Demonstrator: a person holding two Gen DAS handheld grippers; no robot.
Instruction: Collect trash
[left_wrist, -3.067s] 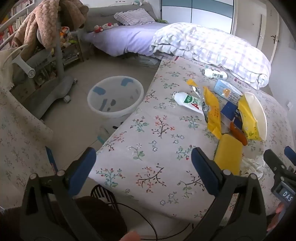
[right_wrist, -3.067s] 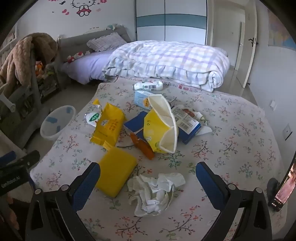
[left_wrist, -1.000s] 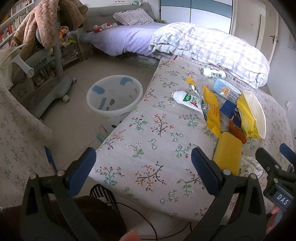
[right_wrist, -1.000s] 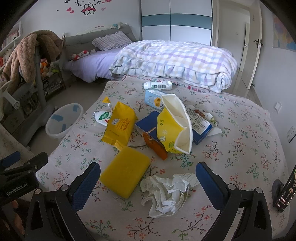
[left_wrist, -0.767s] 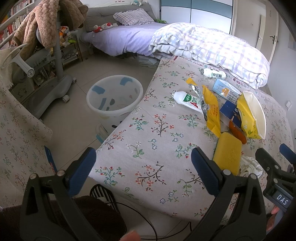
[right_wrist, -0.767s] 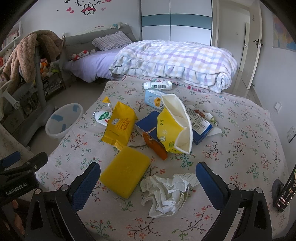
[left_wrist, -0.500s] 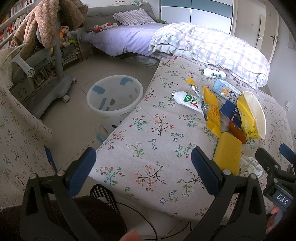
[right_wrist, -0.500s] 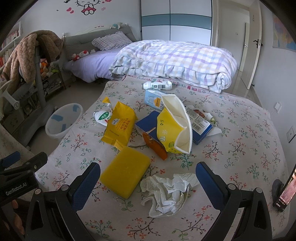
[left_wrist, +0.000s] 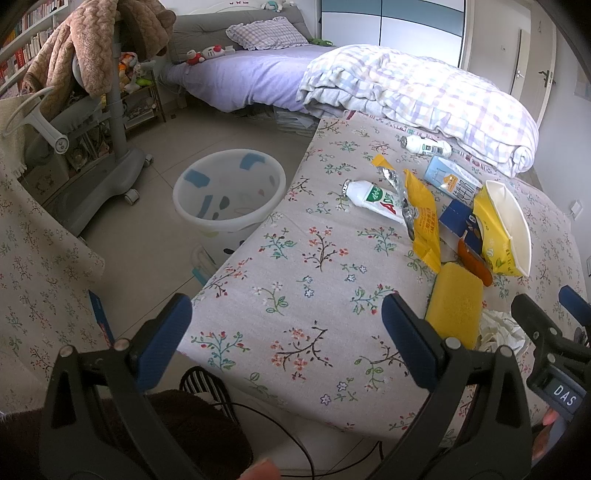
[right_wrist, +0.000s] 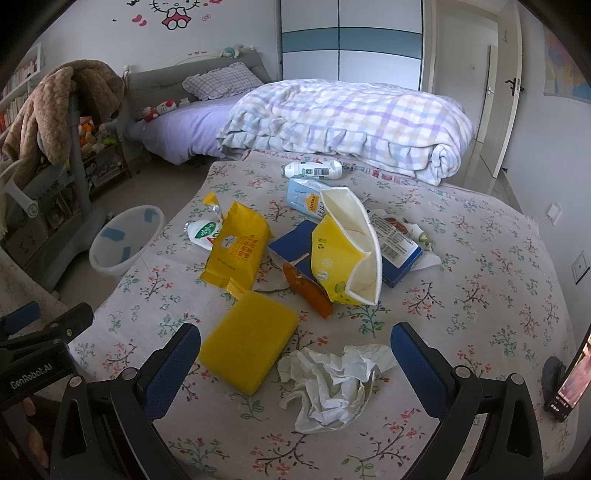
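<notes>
Plainly, both grippers (left_wrist: 286, 328) (right_wrist: 295, 354) wide, empty.

Item count: two bottles (right_wrist: 313, 170) (right_wrist: 202, 232), one sponge (right_wrist: 248, 342), one tissue wad (right_wrist: 332, 380), one carton (right_wrist: 306, 197), two yellow bags (right_wrist: 236, 247) (right_wrist: 347, 254), one blue box (right_wrist: 295, 243), one bin (right_wrist: 125, 236) centre left.

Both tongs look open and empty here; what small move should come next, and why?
Probably lower the right tongs onto the crumpled tissue and close. Its jaws are open and the tissue lies loose on the tablecloth just ahead, between them. The left tongs hang open over bare cloth; the bin waits on the floor.
</notes>
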